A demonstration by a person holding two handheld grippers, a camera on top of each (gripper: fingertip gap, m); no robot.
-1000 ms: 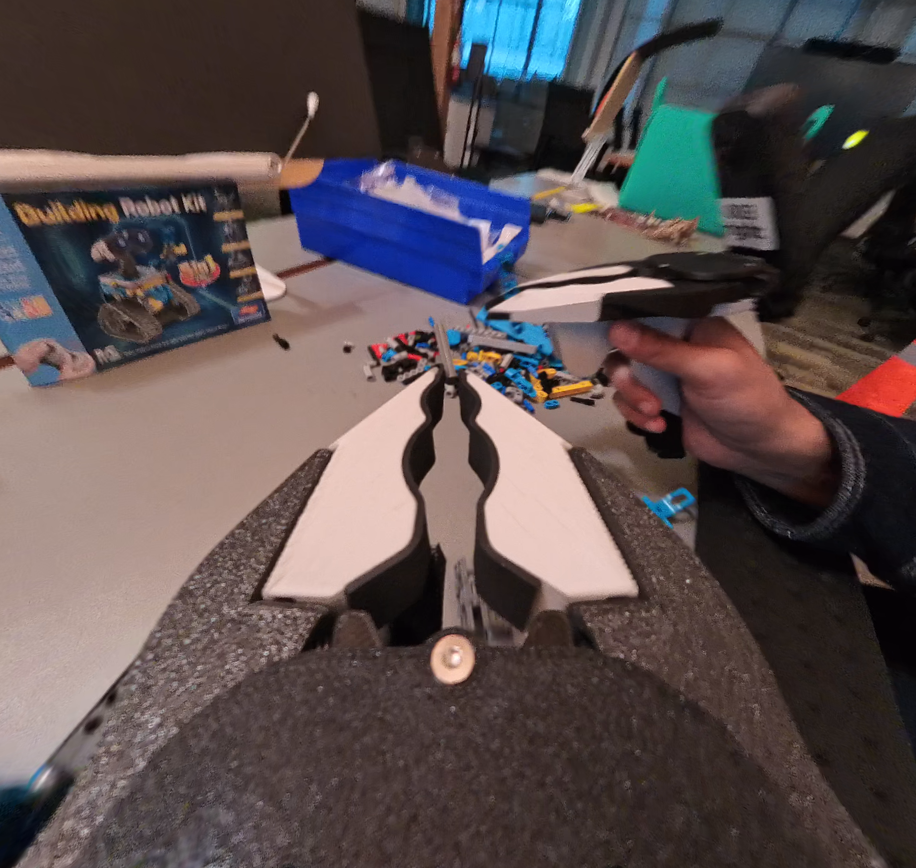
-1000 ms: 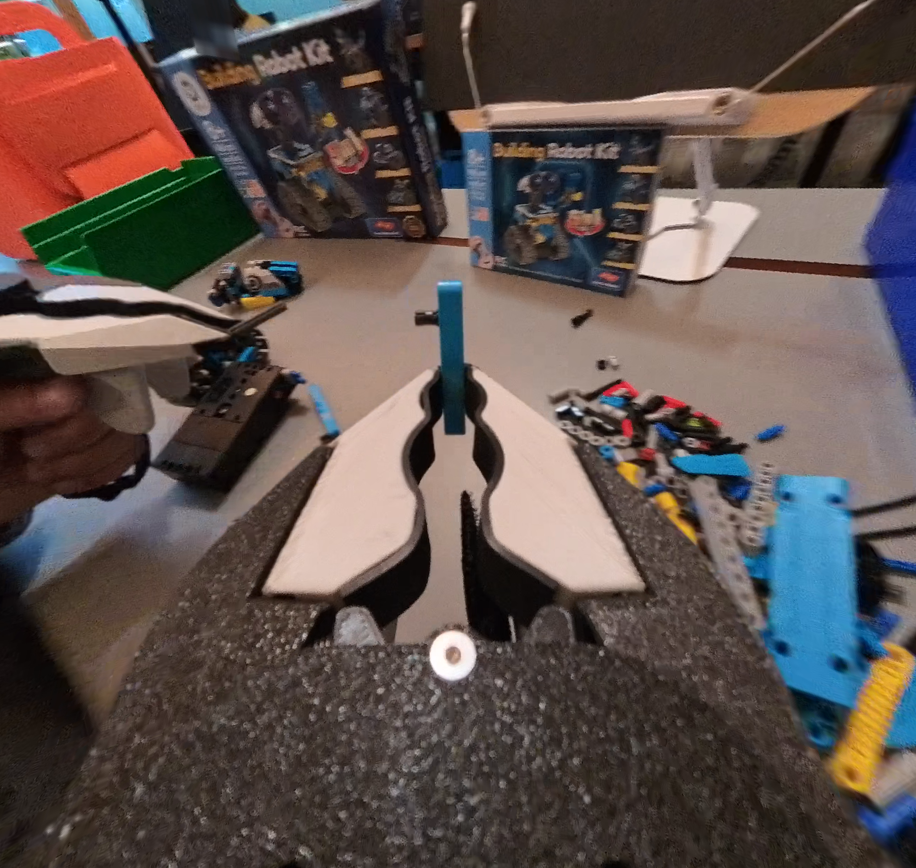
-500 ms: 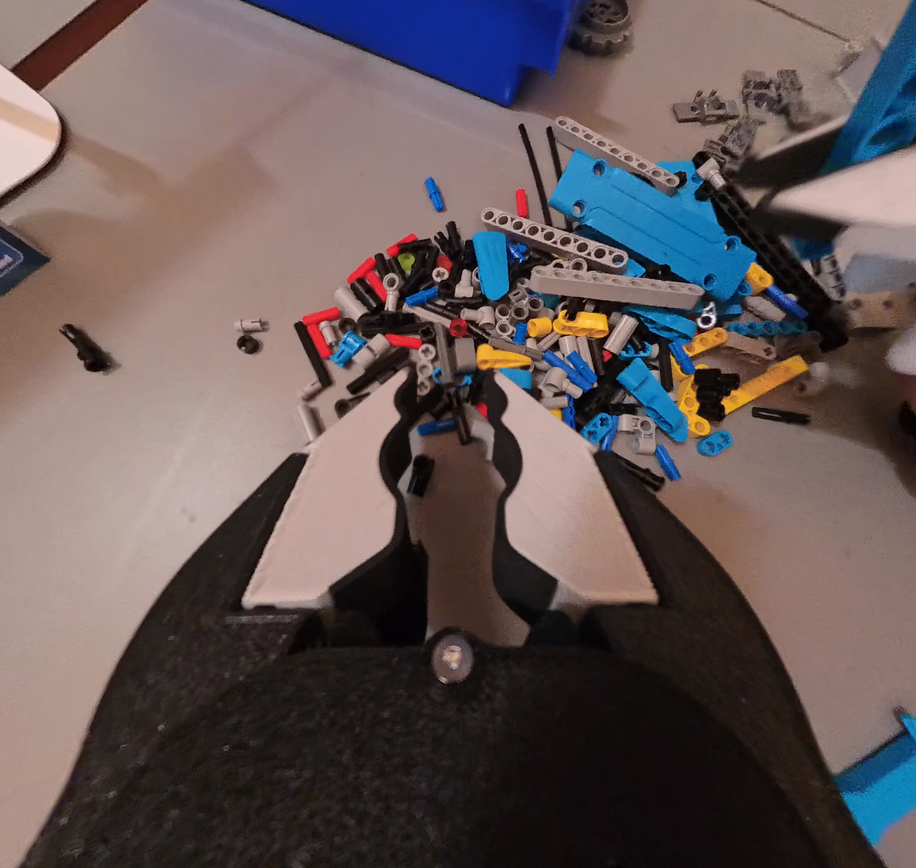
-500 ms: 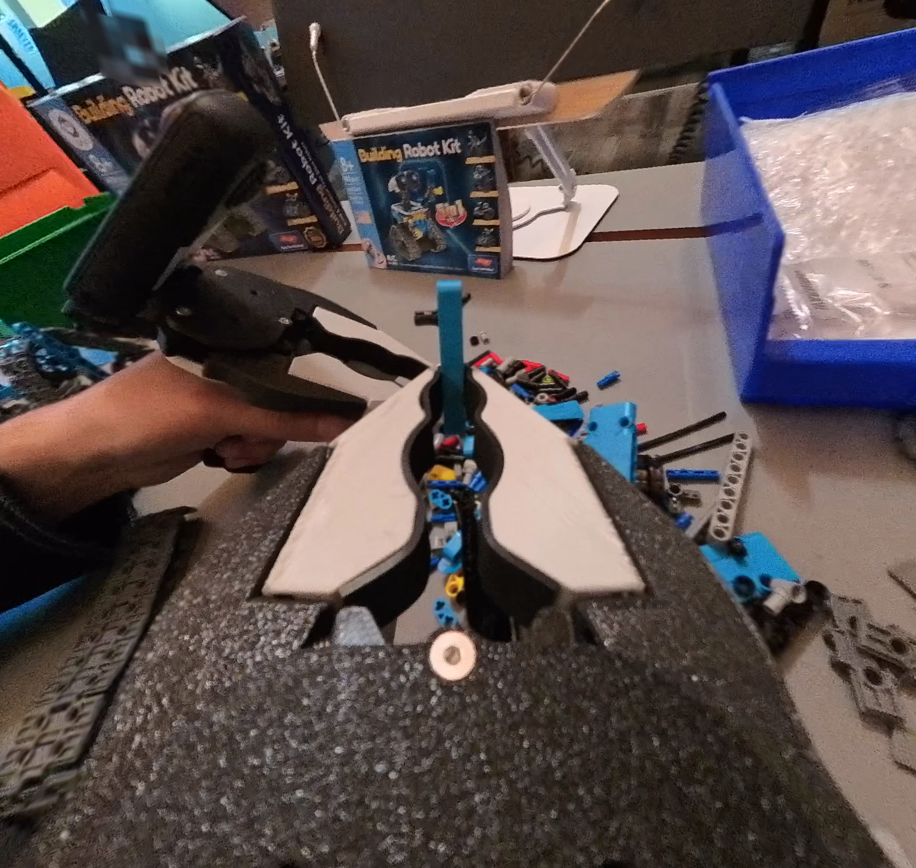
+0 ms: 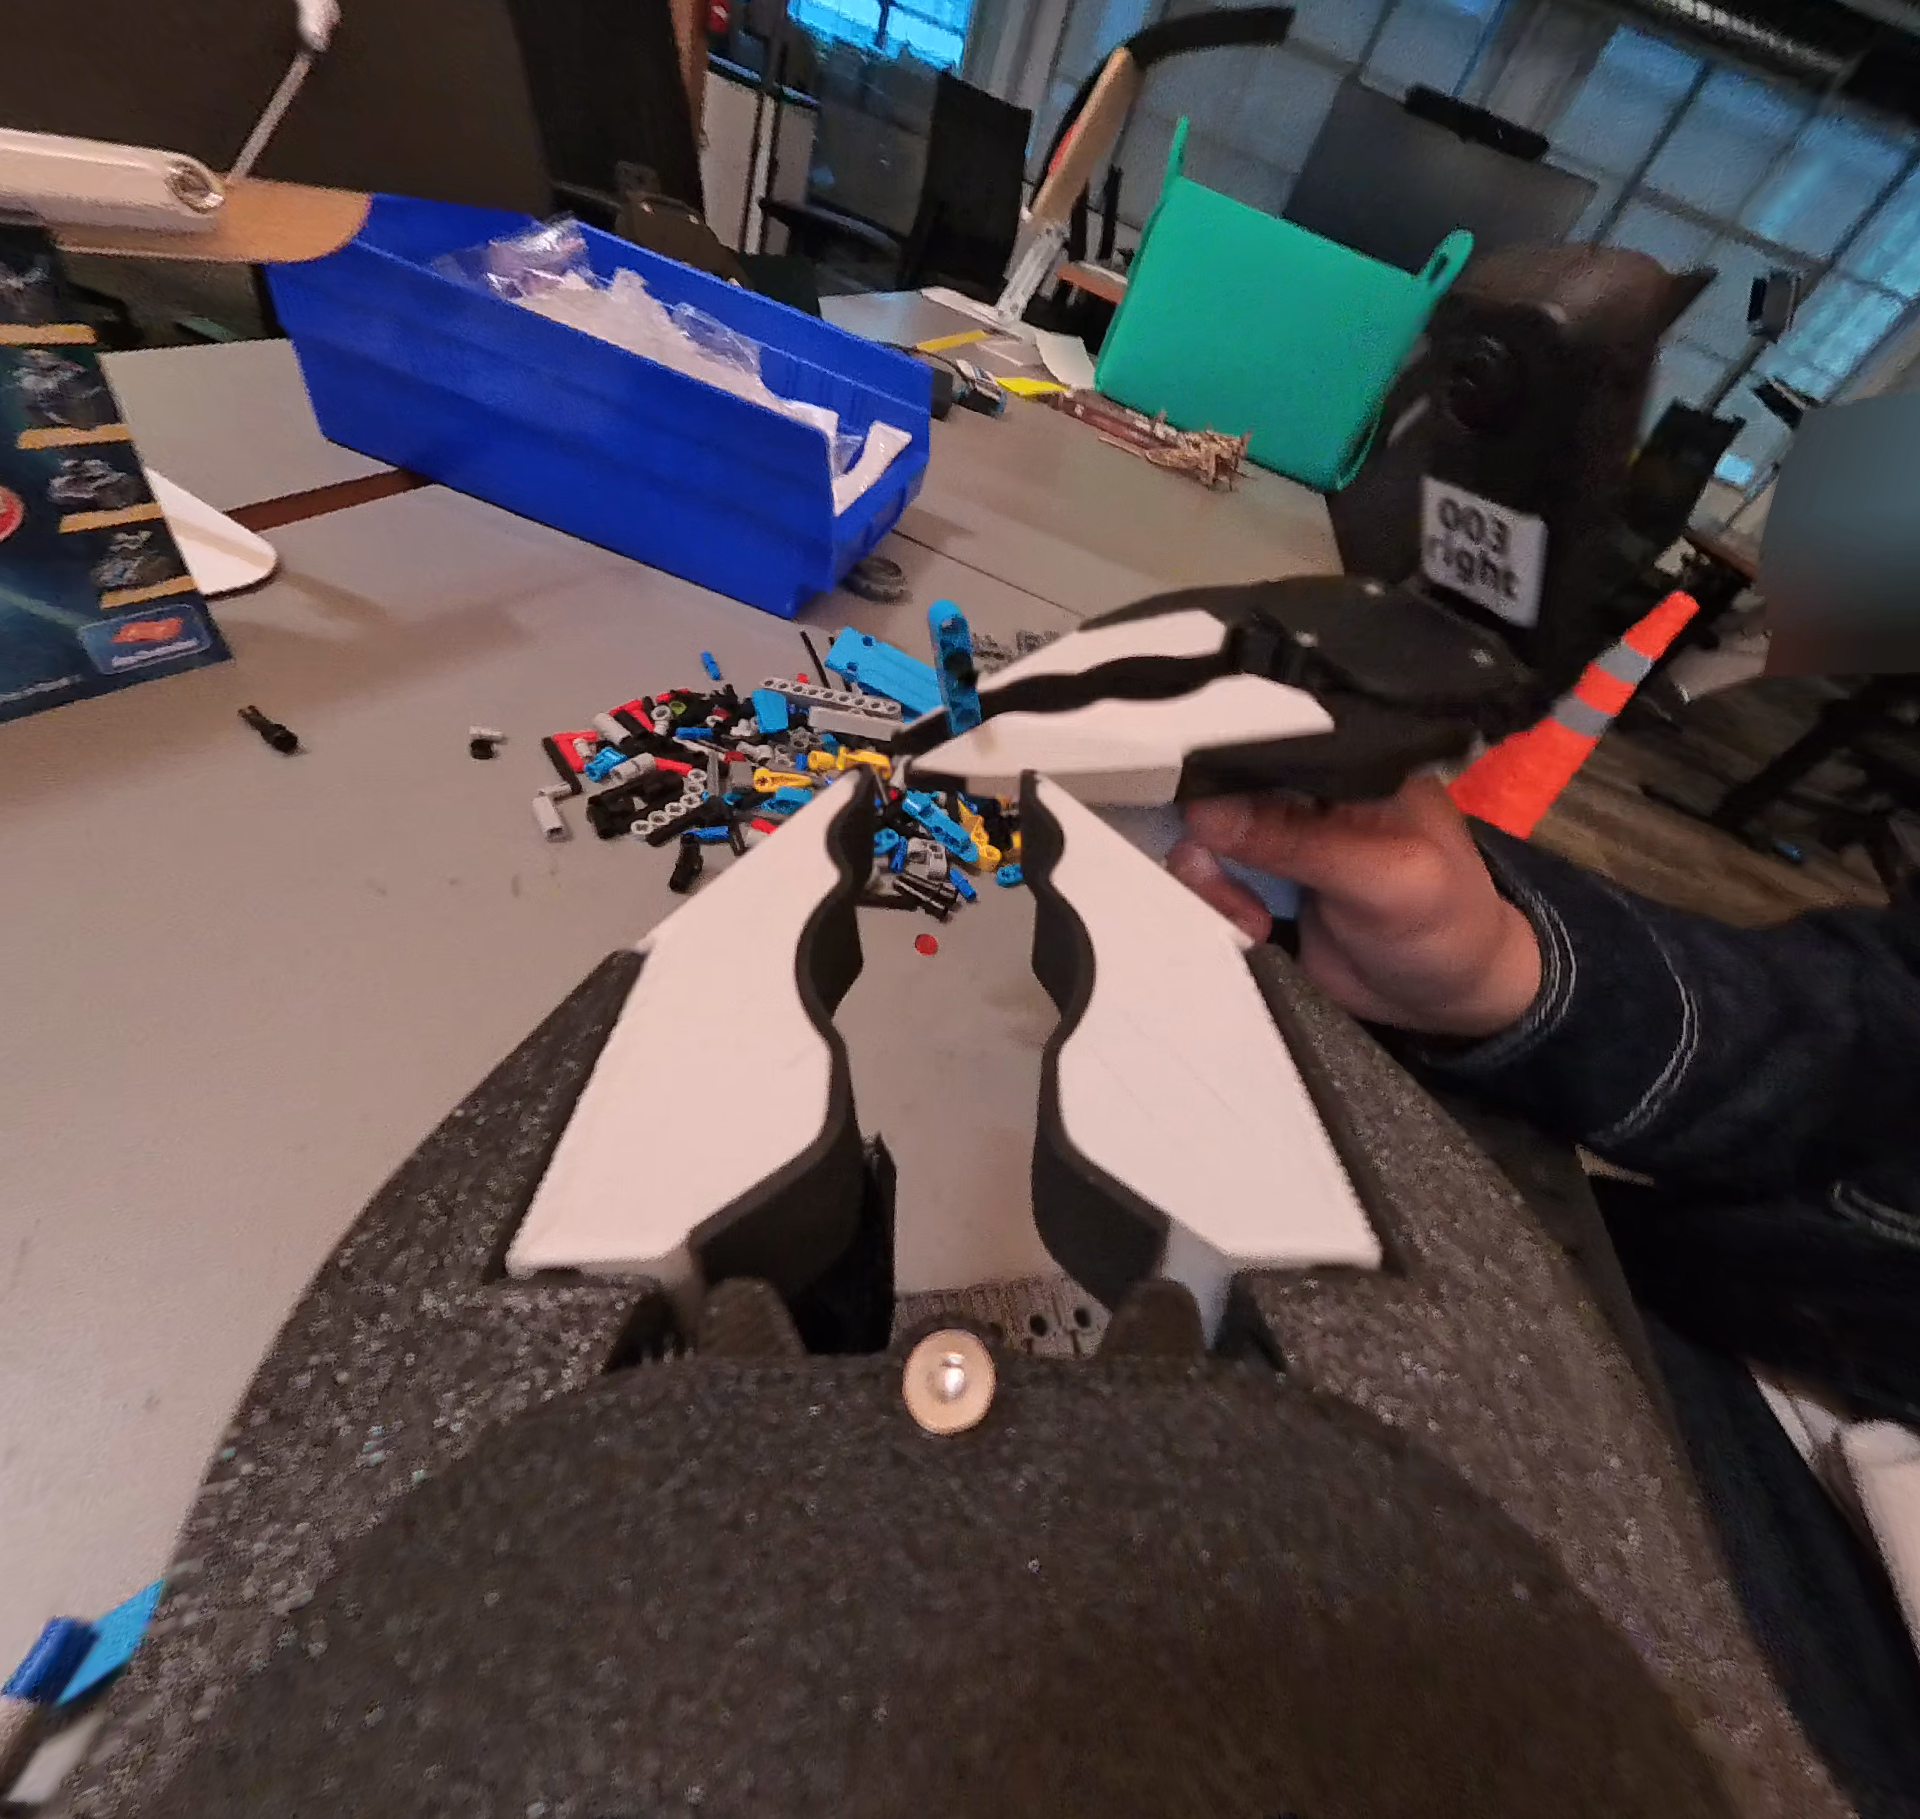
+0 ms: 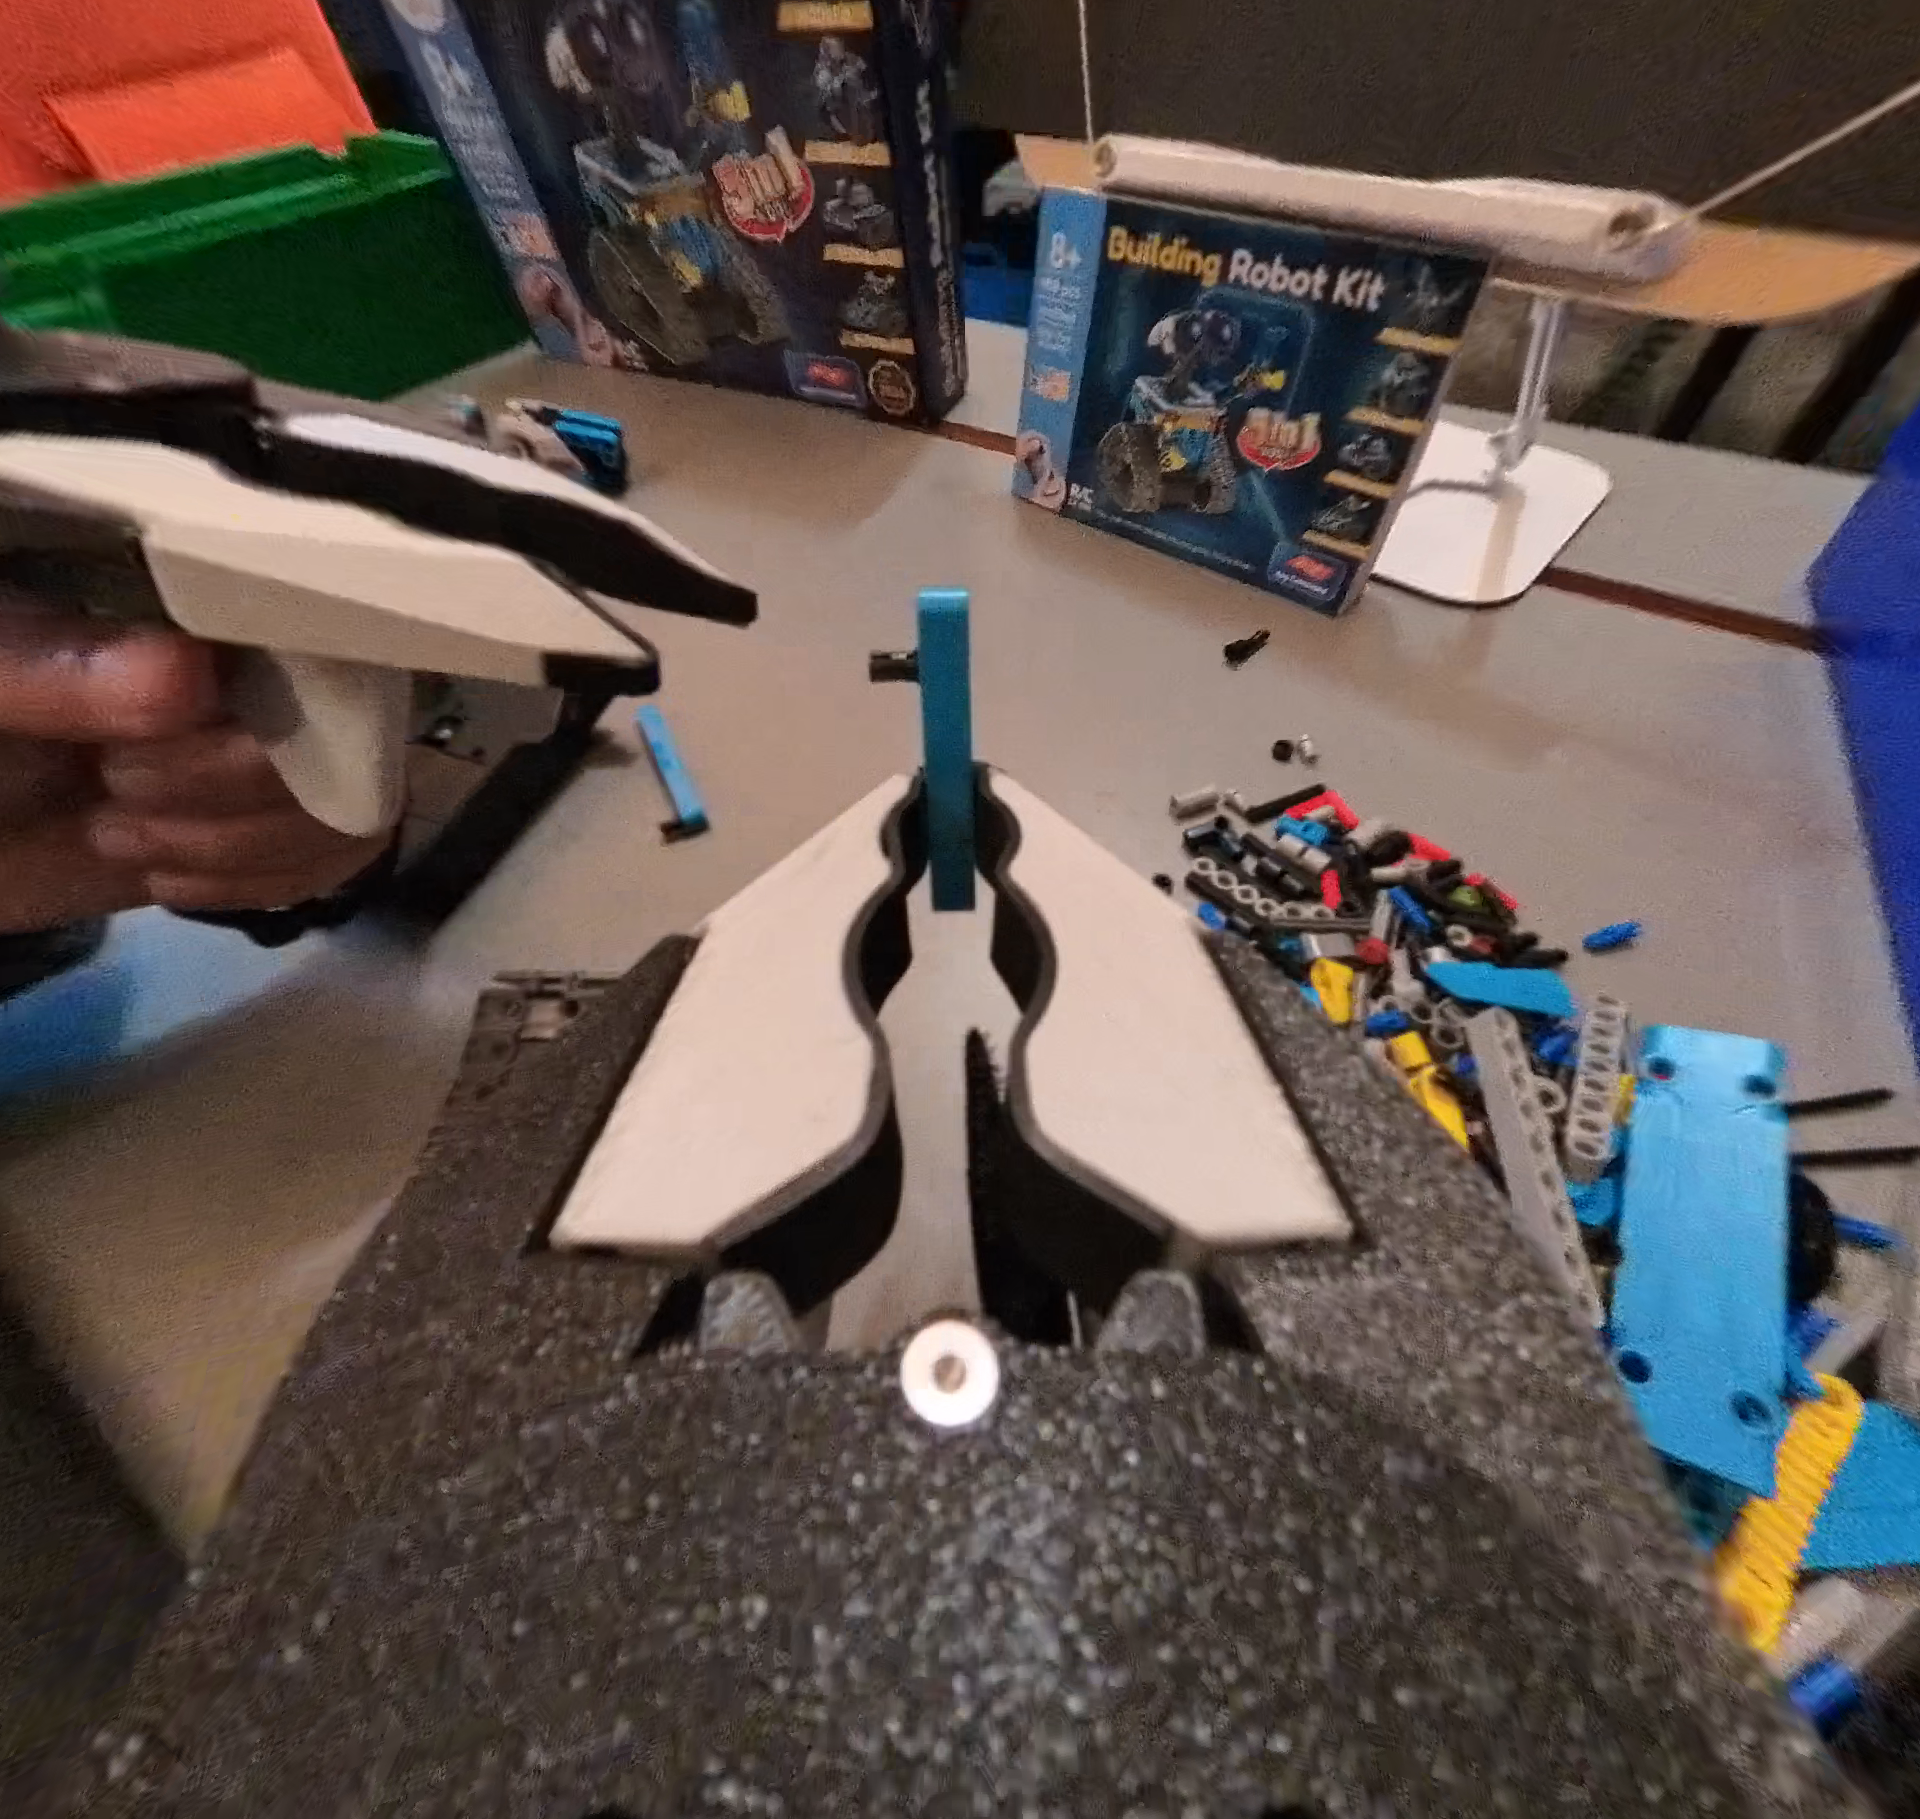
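My left gripper (image 5: 943, 790) is open and empty, held above the grey table (image 5: 312, 938) at the near edge of a pile of small building parts (image 5: 769, 761). My right gripper (image 6: 945, 803) is shut on a blue beam (image 6: 945, 730) that stands upright, with a black pin (image 6: 888, 666) in its side near the top. In the left wrist view the right gripper (image 5: 914, 746) and its beam (image 5: 951, 668) hover over the pile, just ahead of my left fingertips. In the right wrist view the left gripper (image 6: 707, 642) sits left of the beam, jaws apart.
A blue bin (image 5: 582, 419) with clear bags stands behind the pile. Two kit boxes (image 6: 1236, 387) (image 6: 707, 159), a white stand base (image 6: 1486, 512), a green bin (image 6: 260, 252), a black assembly (image 6: 499, 782) and a loose blue stick (image 6: 670, 772) are on the table. A green tote (image 5: 1247, 356) and an orange cone (image 5: 1558, 741) lie beyond. My hands' fingertips stand some 5 cm from each other.
My left gripper was shut on a thin grey piece, dipped over the pile and opened, and is now raised, open and empty. My right gripper has kept hold of the blue beam.
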